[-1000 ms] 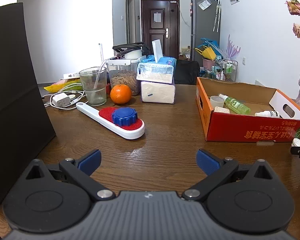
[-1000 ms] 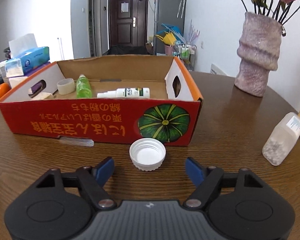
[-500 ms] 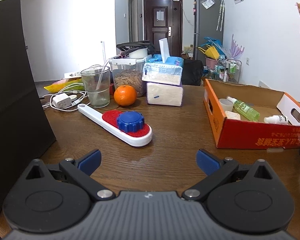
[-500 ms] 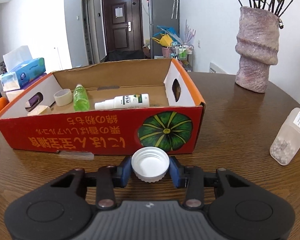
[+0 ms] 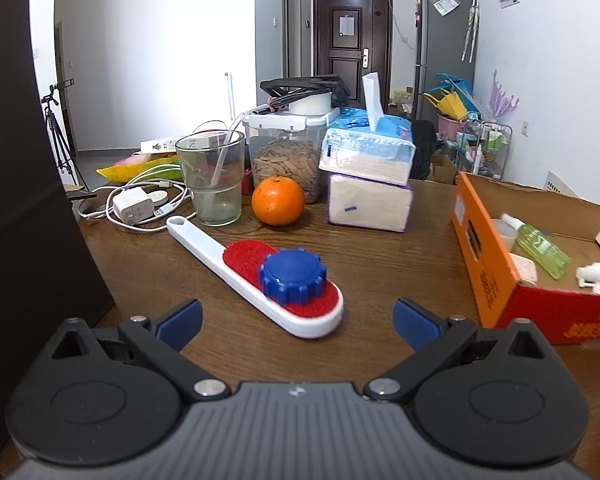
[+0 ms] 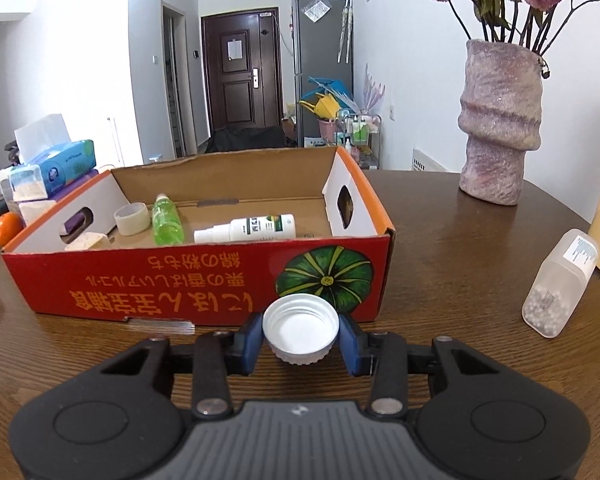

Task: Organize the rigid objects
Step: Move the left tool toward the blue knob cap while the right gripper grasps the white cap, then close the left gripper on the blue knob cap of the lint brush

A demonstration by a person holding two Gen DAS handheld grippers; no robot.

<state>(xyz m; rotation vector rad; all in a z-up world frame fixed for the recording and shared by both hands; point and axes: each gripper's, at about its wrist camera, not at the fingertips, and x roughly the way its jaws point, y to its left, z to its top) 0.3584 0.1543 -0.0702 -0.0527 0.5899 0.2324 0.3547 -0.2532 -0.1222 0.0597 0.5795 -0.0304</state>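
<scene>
In the right wrist view my right gripper [image 6: 301, 340] is shut on a white jar lid [image 6: 301, 327], its hollow side up, just in front of the red cardboard box [image 6: 204, 284]. Inside the box lie a green bottle [image 6: 166, 225], a white spray bottle [image 6: 248, 229] and a tape roll [image 6: 132, 219]. In the left wrist view my left gripper [image 5: 296, 320] stands open above the table, close behind a white and red brush [image 5: 256, 276] with a blue lid [image 5: 293, 277] resting on it. The same box [image 5: 500, 284] sits to its right.
An orange [image 5: 277, 201], a glass [image 5: 212, 178], a charger with cables [image 5: 134, 206], a food container [image 5: 286, 160] and stacked tissue packs [image 5: 368, 176] crowd the far table. A black panel [image 5: 24, 184] stands at left. A vase [image 6: 500, 128] and a plastic bead bottle [image 6: 560, 284] stand right of the box.
My right gripper closed on the white lid and lifted it a little. My left gripper moved closer to the brush with the blue lid, staying open.
</scene>
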